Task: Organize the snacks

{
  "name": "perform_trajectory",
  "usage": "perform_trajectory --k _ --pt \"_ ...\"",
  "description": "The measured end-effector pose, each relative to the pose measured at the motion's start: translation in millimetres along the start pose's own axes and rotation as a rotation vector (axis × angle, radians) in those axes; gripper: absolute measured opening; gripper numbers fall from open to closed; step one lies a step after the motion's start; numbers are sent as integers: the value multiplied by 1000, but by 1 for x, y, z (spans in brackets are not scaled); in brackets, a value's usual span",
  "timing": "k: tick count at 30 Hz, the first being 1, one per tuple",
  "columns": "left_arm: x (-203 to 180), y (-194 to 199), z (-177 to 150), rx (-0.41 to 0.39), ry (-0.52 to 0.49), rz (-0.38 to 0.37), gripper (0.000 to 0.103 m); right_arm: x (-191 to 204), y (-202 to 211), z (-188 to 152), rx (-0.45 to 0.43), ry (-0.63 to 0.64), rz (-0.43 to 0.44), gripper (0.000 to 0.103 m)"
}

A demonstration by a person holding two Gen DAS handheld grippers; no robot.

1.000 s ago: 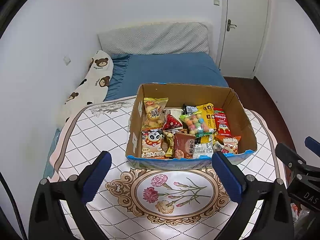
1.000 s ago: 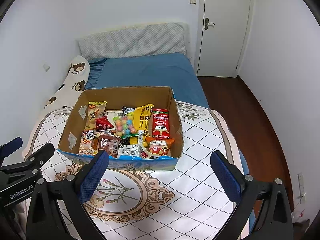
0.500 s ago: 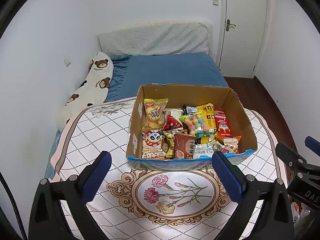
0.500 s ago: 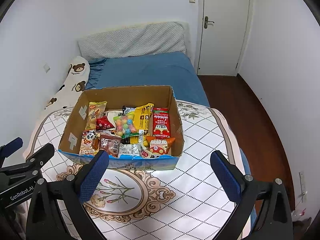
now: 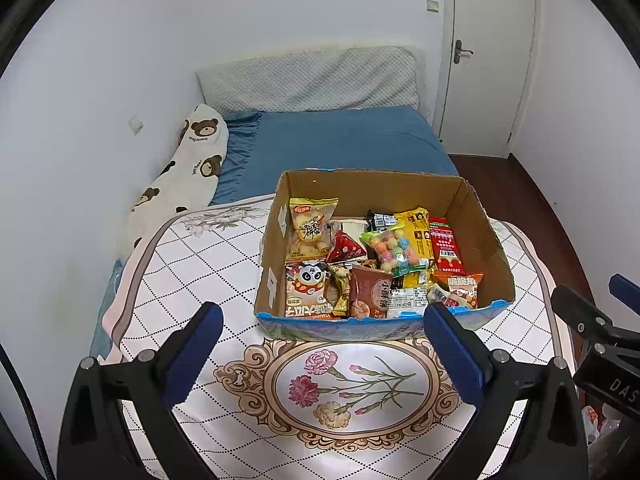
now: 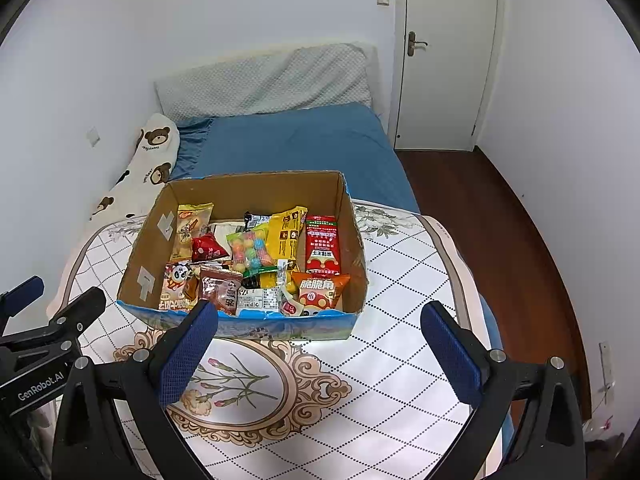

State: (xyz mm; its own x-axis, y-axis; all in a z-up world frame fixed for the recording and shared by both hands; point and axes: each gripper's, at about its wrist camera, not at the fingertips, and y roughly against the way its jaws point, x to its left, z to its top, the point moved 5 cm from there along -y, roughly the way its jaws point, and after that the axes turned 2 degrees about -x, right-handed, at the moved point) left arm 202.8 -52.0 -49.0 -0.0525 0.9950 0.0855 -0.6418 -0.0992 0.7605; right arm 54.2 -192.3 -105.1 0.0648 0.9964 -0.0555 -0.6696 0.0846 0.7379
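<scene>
A cardboard box stands on the table, filled with several snack packets. Among them are a yellow bag, a bag of coloured balls, a red packet, an orange packet and a panda packet. My left gripper hovers open over the tablecloth's flower medallion, short of the box's near wall. My right gripper is open too, in front of the box's right corner. Neither holds anything.
The table wears a white quilted cloth with a flower medallion. Behind it lies a blue bed with a bear-print pillow. A white door and dark wooden floor are at right.
Almost nothing differs; both views have only drifted slightly, and both grippers stay open in front of the box.
</scene>
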Motion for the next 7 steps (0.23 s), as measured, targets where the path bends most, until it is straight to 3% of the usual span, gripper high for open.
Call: perform_trajectory --k 7 --pt "3 3 0 -9 5 6 103 0 0 0 0 -3 0 103"
